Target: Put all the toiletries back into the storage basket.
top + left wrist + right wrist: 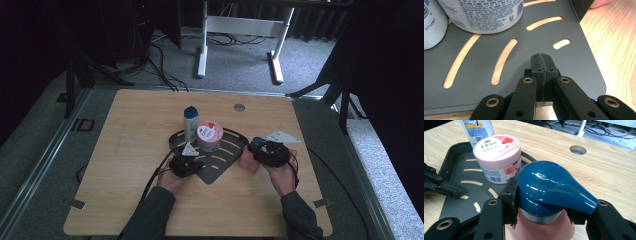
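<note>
At the near rim of the dark slotted tray we saw the left tongs pressed fully together, their pads meeting with nothing between them, the tips resting over the tray's grey plate just beside a short slot. In the high view those left tongs sat at the tray's front left edge, the tray itself lying flat near the middle of the desk. Off to the right of the tray, the right tongs stood on either side of the neck of a pink bottle with a dark blue cap; one pad lay against the left side of the cap, but we could not tell whether the far pad pressed on it too. In the high view the right tongs and the pink bottle stood upright on the desk just beside the tray's right edge. On the tray, farther back, we saw a round pink-lidded jar, and just behind it a tall white bottle with a blue top, the two standing close together. Beyond them a round hole showed in the wooden desk, well apart from everything else.
</note>
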